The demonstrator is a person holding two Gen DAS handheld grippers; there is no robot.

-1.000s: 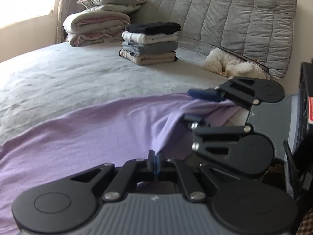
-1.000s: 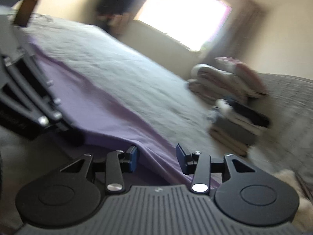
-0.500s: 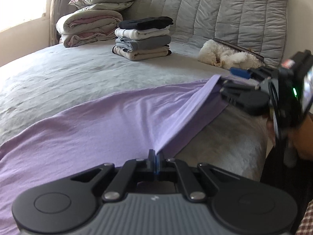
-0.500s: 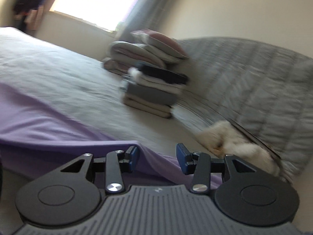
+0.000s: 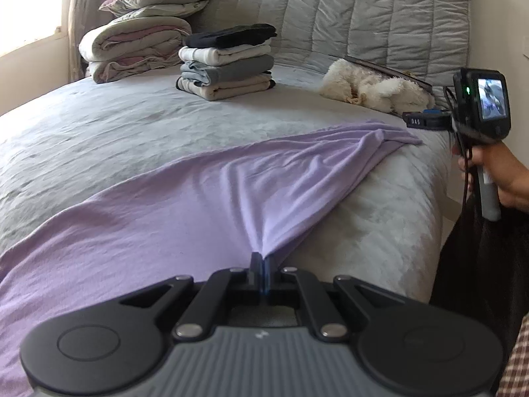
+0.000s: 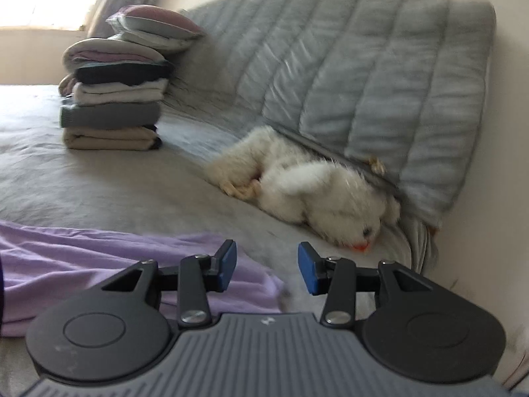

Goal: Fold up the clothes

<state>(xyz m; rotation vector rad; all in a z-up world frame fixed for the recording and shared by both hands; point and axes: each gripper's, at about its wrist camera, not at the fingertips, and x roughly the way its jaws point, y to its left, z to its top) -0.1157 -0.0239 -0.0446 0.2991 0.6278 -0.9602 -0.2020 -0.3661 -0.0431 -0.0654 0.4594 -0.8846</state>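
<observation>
A purple garment [image 5: 198,198] lies spread across the grey bed, and its near edge is bunched into a peak at my left gripper [image 5: 263,264], which is shut on it. The garment's far end [image 6: 66,258] lies flat near the bed's side edge. My right gripper [image 6: 267,258] hovers open just past that end, with only bedding showing between its blue pads. In the left wrist view the right gripper [image 5: 420,117] shows at the far right, held by a hand [image 5: 502,172], clear of the cloth.
A stack of folded clothes [image 5: 228,61] stands near the head of the bed, with rolled duvets and a pillow [image 5: 132,46] behind it. A white plush toy [image 6: 307,192] lies against the quilted grey headboard [image 5: 363,16]. The bed's side edge [image 5: 426,231] drops off at the right.
The right gripper travelled right along the garment's edge and swung toward the headboard. The cloth's far end, raised at that gripper before, now lies on the bed. The left gripper kept its grip.
</observation>
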